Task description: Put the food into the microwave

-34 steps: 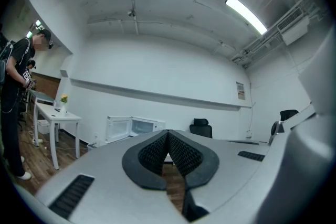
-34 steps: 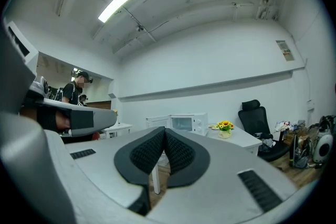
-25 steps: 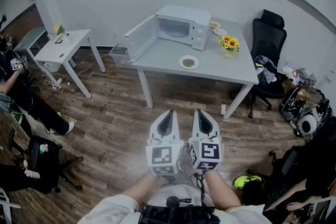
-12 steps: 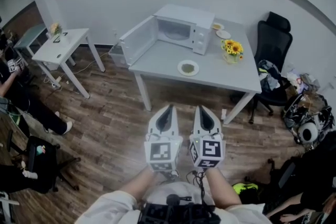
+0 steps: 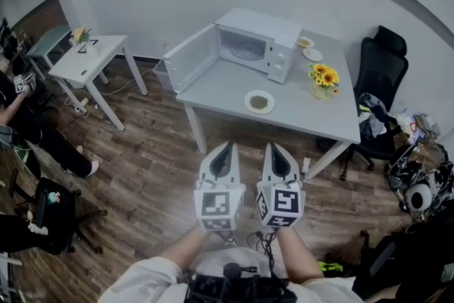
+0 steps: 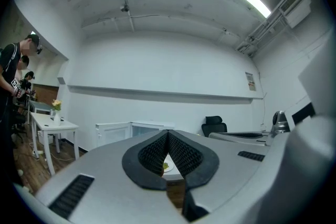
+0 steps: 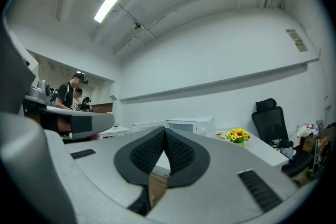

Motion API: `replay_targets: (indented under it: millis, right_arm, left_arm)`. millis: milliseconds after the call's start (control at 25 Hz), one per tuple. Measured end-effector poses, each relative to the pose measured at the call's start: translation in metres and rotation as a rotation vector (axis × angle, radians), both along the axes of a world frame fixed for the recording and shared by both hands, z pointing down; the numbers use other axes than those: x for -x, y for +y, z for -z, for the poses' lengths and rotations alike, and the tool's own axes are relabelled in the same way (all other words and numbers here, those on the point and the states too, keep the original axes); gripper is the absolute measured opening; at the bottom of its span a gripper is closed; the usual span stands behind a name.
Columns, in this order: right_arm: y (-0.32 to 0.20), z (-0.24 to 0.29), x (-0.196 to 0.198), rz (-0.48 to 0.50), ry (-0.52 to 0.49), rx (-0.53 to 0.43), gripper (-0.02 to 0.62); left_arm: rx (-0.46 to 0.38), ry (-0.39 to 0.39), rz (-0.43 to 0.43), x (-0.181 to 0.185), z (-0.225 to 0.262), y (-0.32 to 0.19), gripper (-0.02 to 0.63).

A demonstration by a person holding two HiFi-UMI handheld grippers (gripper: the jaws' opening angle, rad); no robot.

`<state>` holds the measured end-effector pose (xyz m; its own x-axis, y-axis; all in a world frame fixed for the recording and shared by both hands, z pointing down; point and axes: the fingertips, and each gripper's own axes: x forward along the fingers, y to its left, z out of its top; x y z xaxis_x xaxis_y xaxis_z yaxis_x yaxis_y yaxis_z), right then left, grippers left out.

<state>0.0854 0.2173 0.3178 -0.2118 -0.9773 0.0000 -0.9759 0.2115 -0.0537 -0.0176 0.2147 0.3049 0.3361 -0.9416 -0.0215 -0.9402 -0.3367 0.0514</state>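
Note:
A white microwave stands on the grey table with its door swung open to the left. A plate of food lies on the table in front of it. My left gripper and right gripper are held side by side over the wooden floor, well short of the table, both shut and empty. In the left gripper view the left gripper points level at the microwave, and the plate peeks out under the shut tips. The right gripper faces the microwave too.
A vase of sunflowers and two small dishes sit on the table's right part. A black office chair and bags stand at the right. A white side table and seated people are at the left.
The table and microwave have drawn nearer and shifted right in the head view as both grippers advance together. Both jaws stay shut.

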Motion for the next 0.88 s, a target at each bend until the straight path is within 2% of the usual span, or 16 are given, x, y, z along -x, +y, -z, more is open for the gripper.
replay_targets:
  millis: [400, 880]
  right_arm:
    - [-0.04, -0.008, -0.002, 0.015, -0.007, 0.017, 0.021]
    - [-0.104, -0.014, 0.015, 0.019, -0.003, 0.003, 0.021]
  left_arm:
    - [0.038, -0.001, 0.011, 0.001, -0.011, -0.037, 0.009]
    - [0.024, 0.014, 0.002, 0.014, -0.018, -0.102, 0.009]
